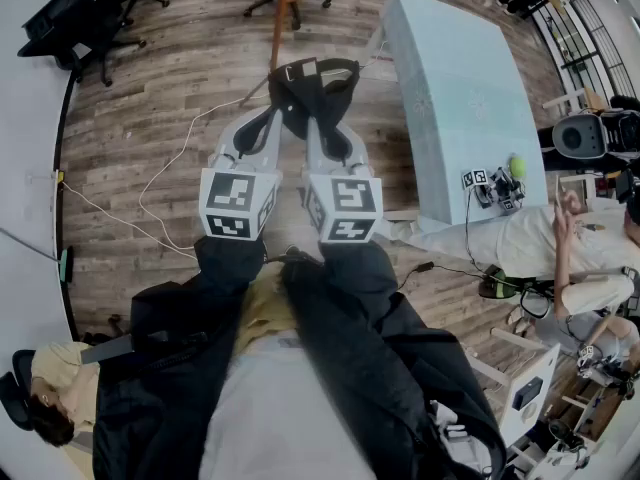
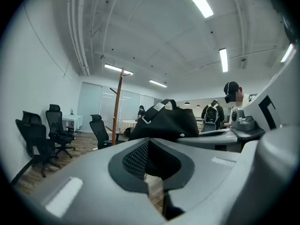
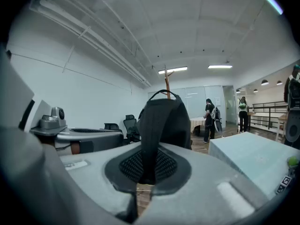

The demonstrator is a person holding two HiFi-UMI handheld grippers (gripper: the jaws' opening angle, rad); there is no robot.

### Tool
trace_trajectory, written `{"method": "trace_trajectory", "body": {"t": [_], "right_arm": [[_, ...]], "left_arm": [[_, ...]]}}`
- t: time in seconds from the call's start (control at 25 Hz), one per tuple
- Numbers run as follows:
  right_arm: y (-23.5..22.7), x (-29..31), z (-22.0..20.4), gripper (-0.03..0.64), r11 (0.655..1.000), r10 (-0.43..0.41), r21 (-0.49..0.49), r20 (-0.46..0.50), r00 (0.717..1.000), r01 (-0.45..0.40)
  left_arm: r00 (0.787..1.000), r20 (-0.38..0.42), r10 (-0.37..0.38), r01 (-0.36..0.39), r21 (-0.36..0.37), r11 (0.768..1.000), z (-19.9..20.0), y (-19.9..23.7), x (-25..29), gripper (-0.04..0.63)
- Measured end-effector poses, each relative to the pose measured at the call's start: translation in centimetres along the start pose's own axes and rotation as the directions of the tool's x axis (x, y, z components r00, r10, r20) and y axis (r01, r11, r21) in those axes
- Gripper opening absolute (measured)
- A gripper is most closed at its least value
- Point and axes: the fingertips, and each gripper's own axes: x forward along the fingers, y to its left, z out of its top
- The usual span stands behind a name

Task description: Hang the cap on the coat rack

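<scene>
A black cap (image 1: 312, 88) hangs between the tips of my two grippers, over the wooden floor. My right gripper (image 1: 320, 126) is shut on it. In the right gripper view a strip of the cap (image 3: 161, 121) runs down between the pads of that gripper (image 3: 146, 167). My left gripper (image 1: 273, 120) meets the cap's left edge. In the left gripper view its jaws (image 2: 149, 165) stand closed with dark fabric at the right pad and the cap (image 2: 166, 122) bulging just beyond. The coat rack, a brown wooden pole (image 1: 282, 13), stands straight ahead of the cap, also seen as a pole (image 2: 116, 111) with a branch and as a pole top (image 3: 167, 82).
A long pale blue table (image 1: 450, 88) stands at the right with a small marker-cubed device (image 1: 490, 188) and a green ball on it. A seated person (image 1: 560, 243) is beside it. Black office chairs (image 1: 100, 13) stand far left, and a cable (image 1: 160, 183) lies on the floor.
</scene>
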Motion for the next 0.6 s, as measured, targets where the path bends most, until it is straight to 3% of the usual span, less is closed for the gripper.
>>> {"method": "trace_trajectory", "body": {"t": [0.6], "right_arm": [[1.3,1.4,-1.6,0.005,0.998,-0.066,0.018,-0.036,0.997,0.067]], "left_arm": [[0.998,-0.039,-0.040,0.038,-0.049,0.998,-1.9,3.4,-0.4,-0.002]]}}
